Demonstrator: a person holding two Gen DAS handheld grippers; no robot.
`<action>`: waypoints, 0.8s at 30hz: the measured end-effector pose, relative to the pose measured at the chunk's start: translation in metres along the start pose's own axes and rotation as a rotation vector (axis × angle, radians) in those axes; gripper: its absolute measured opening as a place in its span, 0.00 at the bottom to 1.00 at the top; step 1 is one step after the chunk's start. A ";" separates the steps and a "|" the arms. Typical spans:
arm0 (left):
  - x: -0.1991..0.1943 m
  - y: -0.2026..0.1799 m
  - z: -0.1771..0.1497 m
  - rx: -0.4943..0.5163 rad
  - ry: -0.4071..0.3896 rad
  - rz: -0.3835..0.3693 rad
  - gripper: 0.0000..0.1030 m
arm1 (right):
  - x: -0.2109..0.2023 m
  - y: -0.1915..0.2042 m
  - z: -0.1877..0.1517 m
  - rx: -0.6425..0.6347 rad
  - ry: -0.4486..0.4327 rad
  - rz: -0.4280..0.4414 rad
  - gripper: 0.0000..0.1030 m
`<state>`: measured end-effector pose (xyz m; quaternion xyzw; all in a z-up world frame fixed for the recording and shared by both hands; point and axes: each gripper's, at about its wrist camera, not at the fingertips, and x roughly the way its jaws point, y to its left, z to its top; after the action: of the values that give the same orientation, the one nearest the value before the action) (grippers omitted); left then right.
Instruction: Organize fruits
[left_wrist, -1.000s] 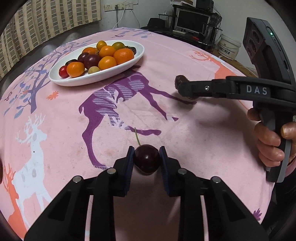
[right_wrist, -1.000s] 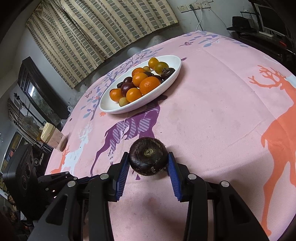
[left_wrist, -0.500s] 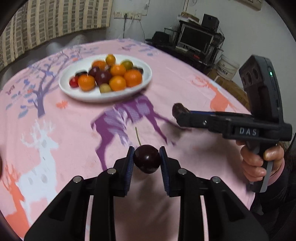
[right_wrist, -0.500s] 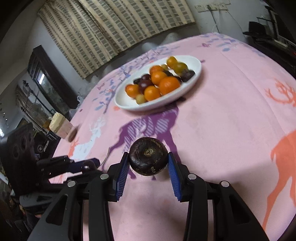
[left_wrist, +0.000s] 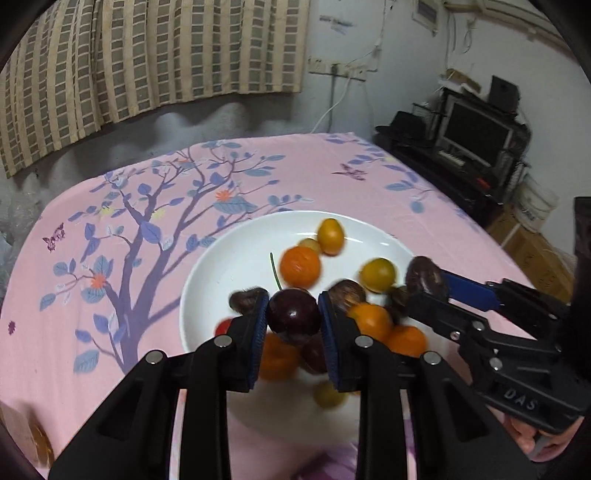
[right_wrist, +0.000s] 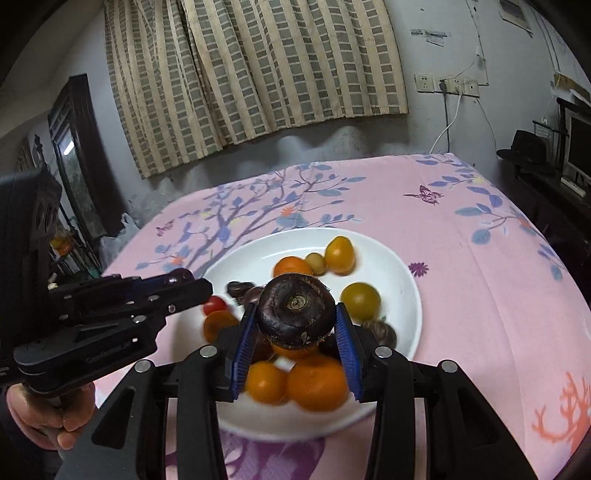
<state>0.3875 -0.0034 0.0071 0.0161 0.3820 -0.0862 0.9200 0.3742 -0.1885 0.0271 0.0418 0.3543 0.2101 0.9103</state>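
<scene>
My left gripper (left_wrist: 293, 317) is shut on a dark red cherry (left_wrist: 293, 314) with a green stem and holds it above the near part of the white oval plate (left_wrist: 236, 258). My right gripper (right_wrist: 295, 325) is shut on a dark brown water chestnut (right_wrist: 295, 308) and holds it over the same plate (right_wrist: 391, 266), beside the left one. The plate holds several oranges, yellow-green fruits, dark fruits and a red cherry tomato (right_wrist: 215, 305). The right gripper also shows in the left wrist view (left_wrist: 428, 280), and the left gripper in the right wrist view (right_wrist: 184, 280).
The plate sits on a pink tablecloth (left_wrist: 110, 258) with a tree and deer print. A curtained wall lies behind the table. A desk with a monitor (left_wrist: 476, 133) stands at the far right, and a dark cabinet (right_wrist: 74, 155) at the left.
Both grippers have moved forward from the middle of the table to above the plate, each still holding its fruit. The plate is now close under them.
</scene>
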 end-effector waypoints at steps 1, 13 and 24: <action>0.007 0.002 0.002 -0.002 0.006 0.012 0.26 | 0.009 -0.004 0.002 -0.001 0.008 -0.011 0.41; -0.003 0.004 -0.009 -0.024 -0.023 0.172 0.90 | 0.009 -0.010 0.007 -0.032 0.040 -0.041 0.74; -0.103 -0.015 -0.100 0.007 -0.072 0.157 0.95 | -0.068 0.010 -0.072 -0.090 0.058 -0.037 0.96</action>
<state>0.2431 0.0061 0.0095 0.0460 0.3461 -0.0155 0.9369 0.2772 -0.2125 0.0184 -0.0119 0.3714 0.2103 0.9043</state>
